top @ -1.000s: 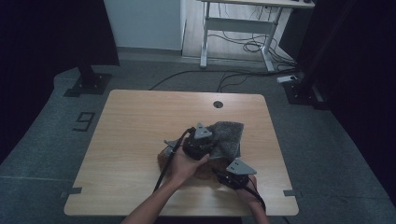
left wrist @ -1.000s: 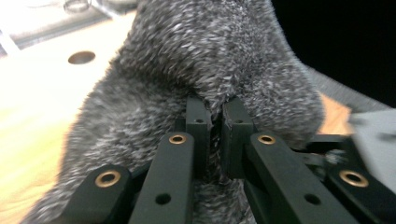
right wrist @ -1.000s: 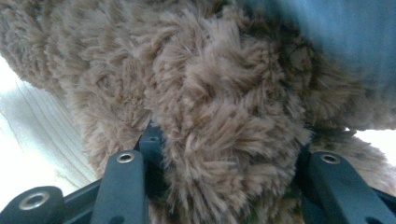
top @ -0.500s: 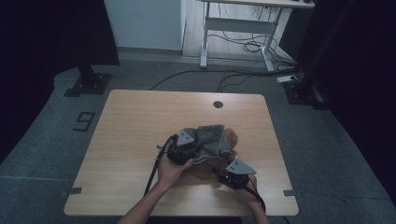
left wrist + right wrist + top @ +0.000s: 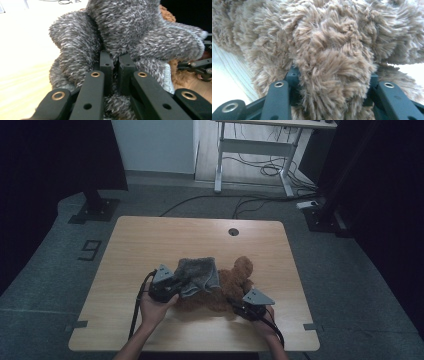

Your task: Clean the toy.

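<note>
- Two grippers work at the lower middle of the high view, over a light wooden table (image 5: 150,240).
- At lower left of centre, the left gripper (image 5: 172,285) has its jaws pinched tight on a fold of the grey fuzzy garment (image 5: 200,272); in the left gripper view the grey knit (image 5: 130,32) bulges above the two closed jaws.
- Just right of it, the garment drapes over a brown teddy bear (image 5: 235,280), lying at the frame's centre.
- At lower right, the right gripper (image 5: 245,307) clamps a thick tuft of the bear's fur (image 5: 332,57) between partly parted jaws.
</note>
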Motion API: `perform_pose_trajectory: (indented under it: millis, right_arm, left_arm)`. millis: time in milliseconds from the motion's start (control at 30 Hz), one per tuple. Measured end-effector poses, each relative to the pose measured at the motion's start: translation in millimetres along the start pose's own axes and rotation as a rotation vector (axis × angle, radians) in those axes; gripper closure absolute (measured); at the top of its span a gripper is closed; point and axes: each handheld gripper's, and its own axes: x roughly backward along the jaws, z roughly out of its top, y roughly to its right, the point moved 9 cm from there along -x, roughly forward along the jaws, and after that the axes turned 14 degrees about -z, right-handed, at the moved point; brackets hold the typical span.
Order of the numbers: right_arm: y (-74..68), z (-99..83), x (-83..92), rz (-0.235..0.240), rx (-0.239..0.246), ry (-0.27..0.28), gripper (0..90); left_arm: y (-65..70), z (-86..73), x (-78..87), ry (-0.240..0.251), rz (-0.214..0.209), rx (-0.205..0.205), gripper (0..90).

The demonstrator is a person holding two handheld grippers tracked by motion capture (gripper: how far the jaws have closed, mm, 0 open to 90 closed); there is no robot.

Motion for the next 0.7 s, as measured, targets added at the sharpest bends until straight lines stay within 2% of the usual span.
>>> perform_pose_trajectory:
  millis: [167,300,400,467,533,600,700]
  right_arm:
    - [0.1,-0.1,0.3,0.003,0.007,0.002,50.4]
    - [1.8,-0.9,-1.0,-0.006,0.002,-0.005,50.5]
    - [3.6,-1.5,-2.5,-0.009,-0.011,-0.006,50.5]
    - [4.0,-1.1,-3.7,-0.013,-0.013,-0.004,50.7]
    - [4.3,-0.7,-5.3,-0.024,-0.009,-0.005,51.0]
    - [4.6,0.0,-7.4,-0.035,-0.006,-0.003,51.2]
    - [6.5,1.4,-13.0,-0.064,0.005,0.004,51.7]
  left_arm:
    - [-11.9,-13.1,16.3,0.013,0.029,0.03,83.8]
    - [-30.6,-31.7,25.1,-0.023,0.071,0.082,84.0]
    - [-41.1,-50.8,24.1,-0.051,0.065,0.129,83.9]
    - [-44.0,-56.0,22.3,-0.039,0.042,0.165,83.8]
    - [-44.2,-52.6,21.6,-0.031,0.036,0.169,83.8]
    - [-42.6,-42.2,21.0,-0.019,0.028,0.164,83.9]
    - [-37.9,-19.9,18.2,-0.009,0.028,0.127,83.8]
